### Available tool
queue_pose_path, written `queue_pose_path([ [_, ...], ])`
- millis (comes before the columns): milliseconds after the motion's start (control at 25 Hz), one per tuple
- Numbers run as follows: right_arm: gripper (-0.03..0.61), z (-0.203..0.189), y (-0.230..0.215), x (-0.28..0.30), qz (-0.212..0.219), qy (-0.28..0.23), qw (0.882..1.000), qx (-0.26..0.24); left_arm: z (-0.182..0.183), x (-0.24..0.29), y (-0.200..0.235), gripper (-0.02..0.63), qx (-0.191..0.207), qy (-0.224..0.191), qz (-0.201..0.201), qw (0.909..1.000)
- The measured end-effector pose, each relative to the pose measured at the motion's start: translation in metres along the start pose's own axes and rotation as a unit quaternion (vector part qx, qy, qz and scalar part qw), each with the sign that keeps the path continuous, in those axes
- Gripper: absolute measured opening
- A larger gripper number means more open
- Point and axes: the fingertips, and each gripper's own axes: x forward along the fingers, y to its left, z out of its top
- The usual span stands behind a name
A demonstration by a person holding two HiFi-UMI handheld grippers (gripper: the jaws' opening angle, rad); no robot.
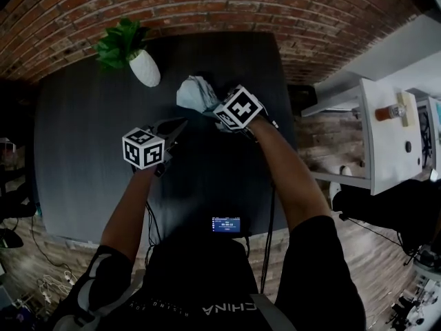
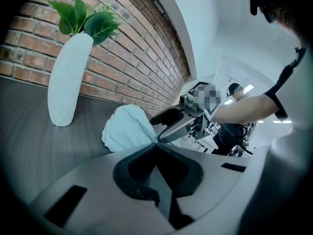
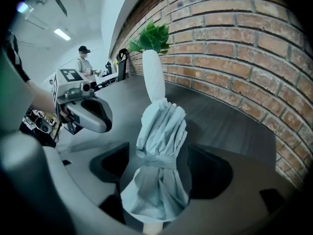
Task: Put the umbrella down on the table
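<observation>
Your right hand-held gripper (image 1: pixel 210 109) is released: jaws wide, folded pale umbrella (image 3: pixel 161 151) between them, pads off it. Umbrella lies on the dark counter (image 1: pixel 83 129), pointing toward the white vase (image 1: pixel 145 67). Your left hand-held gripper (image 2: pixel 156 144) is clenched, empty, near the umbrella.

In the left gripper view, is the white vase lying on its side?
No, the white vase stands upright on the dark table, with green leaves at its top.

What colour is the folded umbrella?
Pale blue umbrella; the right gripper view shows it best.
</observation>
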Motion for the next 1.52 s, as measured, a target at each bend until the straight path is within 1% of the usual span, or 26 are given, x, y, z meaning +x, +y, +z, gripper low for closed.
queue_pose_path([
  [160,0.348,0.003,0.003,-0.018,-0.011,-0.021,1.0,0.01,0.006,-0.007,-0.01,0.003,0.013,-0.004,0.001,0.9999],
  [320,0.348,0.009,0.009,-0.039,-0.022,-0.059,0.997,0.034,0.01,-0.016,-0.023,0.003,0.026,-0.006,0.003,0.9996],
  [640,0.344,0.015,0.04,-0.078,-0.016,-0.132,0.989,0.059,0.013,-0.039,-0.054,0.003,0.048,-0.014,0.009,0.9987],
  [680,0.304,0.015,0.044,-0.084,-0.018,-0.143,0.987,0.064,0.013,-0.042,-0.057,0.003,0.05,-0.016,0.01,0.9986],
  [760,0.294,0.015,0.051,-0.095,-0.023,-0.168,0.982,0.077,0.013,-0.048,-0.064,0.003,0.053,-0.022,0.013,0.9983],
  [800,0.259,0.014,0.055,-0.099,-0.025,-0.179,0.98,0.083,0.013,-0.051,-0.068,0.003,0.054,-0.025,0.014,0.9981],
  [880,0.229,0.011,0.063,-0.108,-0.032,-0.197,0.976,0.091,0.011,-0.057,-0.076,0.003,0.056,-0.032,0.015,0.9978],
  [960,0.176,0.007,0.071,-0.117,-0.04,-0.215,0.97,0.102,0.01,-0.063,-0.084,0.003,0.055,-0.039,0.017,0.9975],
  [1000,0.161,0.005,0.075,-0.122,-0.043,-0.226,0.967,0.112,0.009,-0.066,-0.088,0.003,0.055,-0.043,0.018,0.9974],
  [1160,0.045,-0.002,0.084,-0.142,-0.06,-0.274,0.947,0.158,0.01,-0.078,-0.102,0.003,0.053,-0.063,0.018,0.9964],
  [1240,0.008,-0.006,0.089,-0.151,-0.063,-0.294,0.937,0.18,0.012,-0.083,-0.108,0.003,0.055,-0.074,0.018,0.9956],
  [1400,0.009,-0.014,0.102,-0.16,-0.047,-0.32,0.923,0.208,0.012,-0.091,-0.122,0.003,0.059,-0.096,0.015,0.9935],
  [1520,0.008,-0.02,0.109,-0.166,-0.038,-0.328,0.919,0.215,0.006,-0.096,-0.135,0.003,0.063,-0.102,0.011,0.9928],
])
